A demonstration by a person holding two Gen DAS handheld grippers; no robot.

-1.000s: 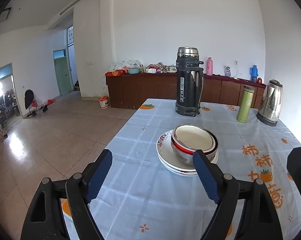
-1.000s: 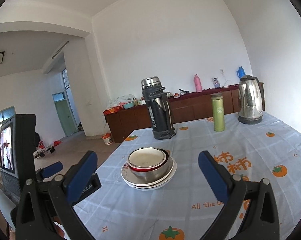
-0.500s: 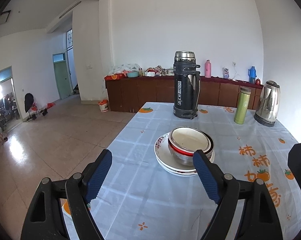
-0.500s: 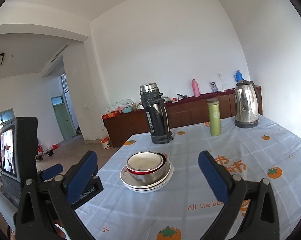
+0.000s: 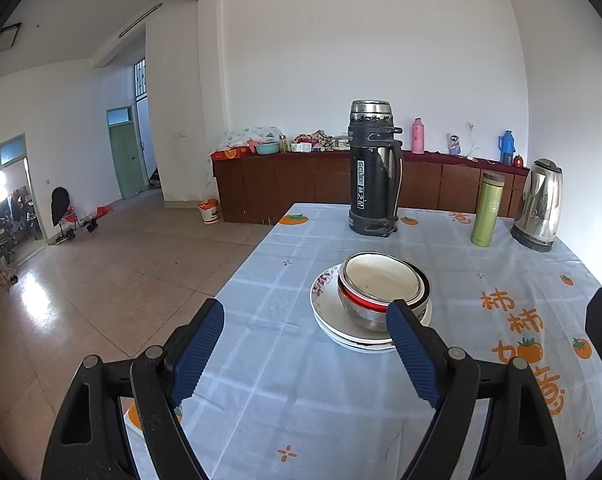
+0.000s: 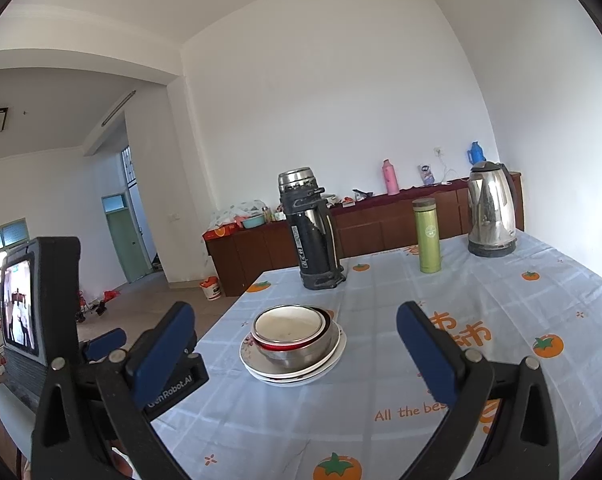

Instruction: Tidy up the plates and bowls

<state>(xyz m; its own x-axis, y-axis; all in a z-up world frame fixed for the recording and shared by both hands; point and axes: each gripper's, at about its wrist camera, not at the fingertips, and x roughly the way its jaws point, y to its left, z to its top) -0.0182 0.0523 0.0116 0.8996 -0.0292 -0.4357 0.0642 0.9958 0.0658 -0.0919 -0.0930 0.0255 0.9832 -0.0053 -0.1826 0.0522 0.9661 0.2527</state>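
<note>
Evidently nested for compactness, steel bowls (image 5: 383, 290) sit atop stacked plates (image 5: 365, 330); left gripper (image 5: 307, 354) and right gripper (image 6: 297, 346) hover nearby, fingers spread, holding nothing.

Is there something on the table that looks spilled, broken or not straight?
Nothing stands out. The bowls sit nested, slightly off-centre, on the stacked plates. The black flask, green bottle and kettle stand upright on the tablecloth. No spill is visible.

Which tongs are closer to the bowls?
Left. The left tongs hover open just short of the bowls, which sit ahead toward their right finger. The right tongs, also open, hang slightly farther back.
</note>
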